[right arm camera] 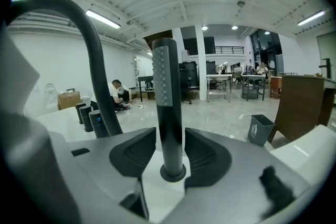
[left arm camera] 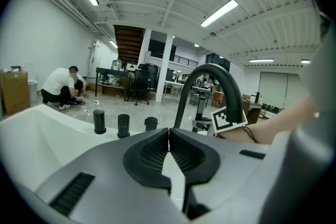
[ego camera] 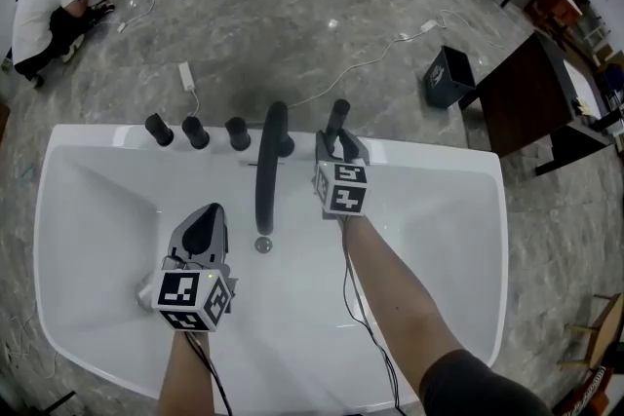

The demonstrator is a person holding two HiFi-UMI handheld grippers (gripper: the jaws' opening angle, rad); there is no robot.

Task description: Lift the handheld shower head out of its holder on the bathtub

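The handheld shower head (ego camera: 336, 117) is a slim black wand with a grey spray face. It stands upright in its holder on the far rim of the white bathtub (ego camera: 439, 161). My right gripper (ego camera: 339, 143) is open around it. In the right gripper view the wand (right arm camera: 167, 86) rises between the jaws, with only thin slivers of light on each side, and its base ring sits in the holder. My left gripper (ego camera: 208, 214) is shut on nothing and hovers over the tub basin. The left gripper (left arm camera: 168, 134) points at the rim fittings.
A tall arched black spout (ego camera: 271, 161) stands just left of the wand, with three black knobs (ego camera: 195, 132) further left. A drain (ego camera: 262, 245) lies below the spout. Beyond the tub are a crouching person (ego camera: 44, 10), a dark bin (ego camera: 448, 75) and a brown desk (ego camera: 526, 93).
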